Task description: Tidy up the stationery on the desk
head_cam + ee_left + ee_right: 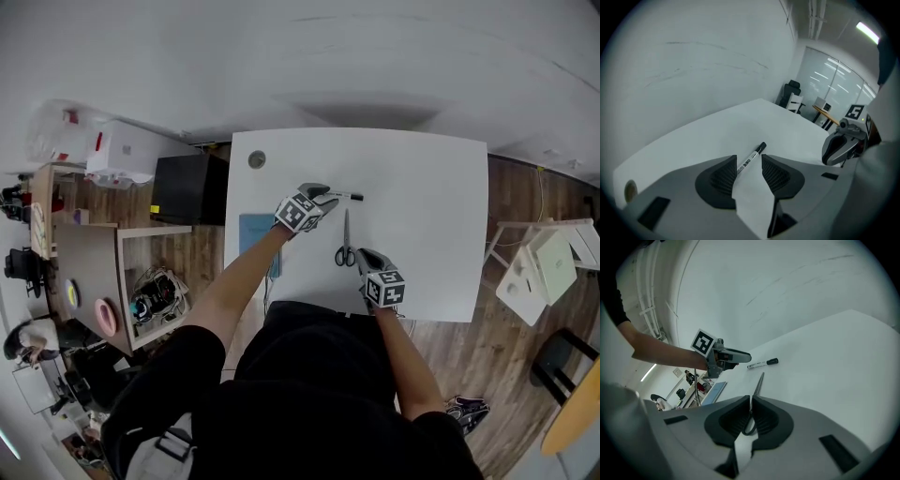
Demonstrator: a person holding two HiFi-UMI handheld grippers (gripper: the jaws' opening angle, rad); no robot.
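Nearest to the person, the right gripper (751, 404) has its jaws closed on one dark handle ring of the slim grey metal scissors (759, 382). The scissors lie flat on the plain white desk (422, 187) with the blades together and pointing away from the person. I think this grip is the first risk. Only the thin ring is between the pads and the long blades hang far in front of it, so on lifting the scissors may turn in the jaws, the point may drop and scratch the desk, or the blades may fall open. If the ring slides out, the scissors will fall back on the desk. A little farther, the left gripper (749, 161) is lowered over the thin white marker with a black cap (757, 152). Its jaws are wide apart; the white end of the marker lies between them on the desk, and the pads do not touch it. The marker is round, so if one pad reaches it before the other, it can roll or be pushed away. A grip so near the end may also let it tip down. The tip of the scissors lies near the marker and the two grippers work near each other, so a fast lift on one side could knock the other thing or the other gripper. At the left edge of the desk lies a flat blue notebook (253, 230), and at the far left corner there is a round grey cable hole (257, 159) in the desk top. I cannot tell from here where the things should go.
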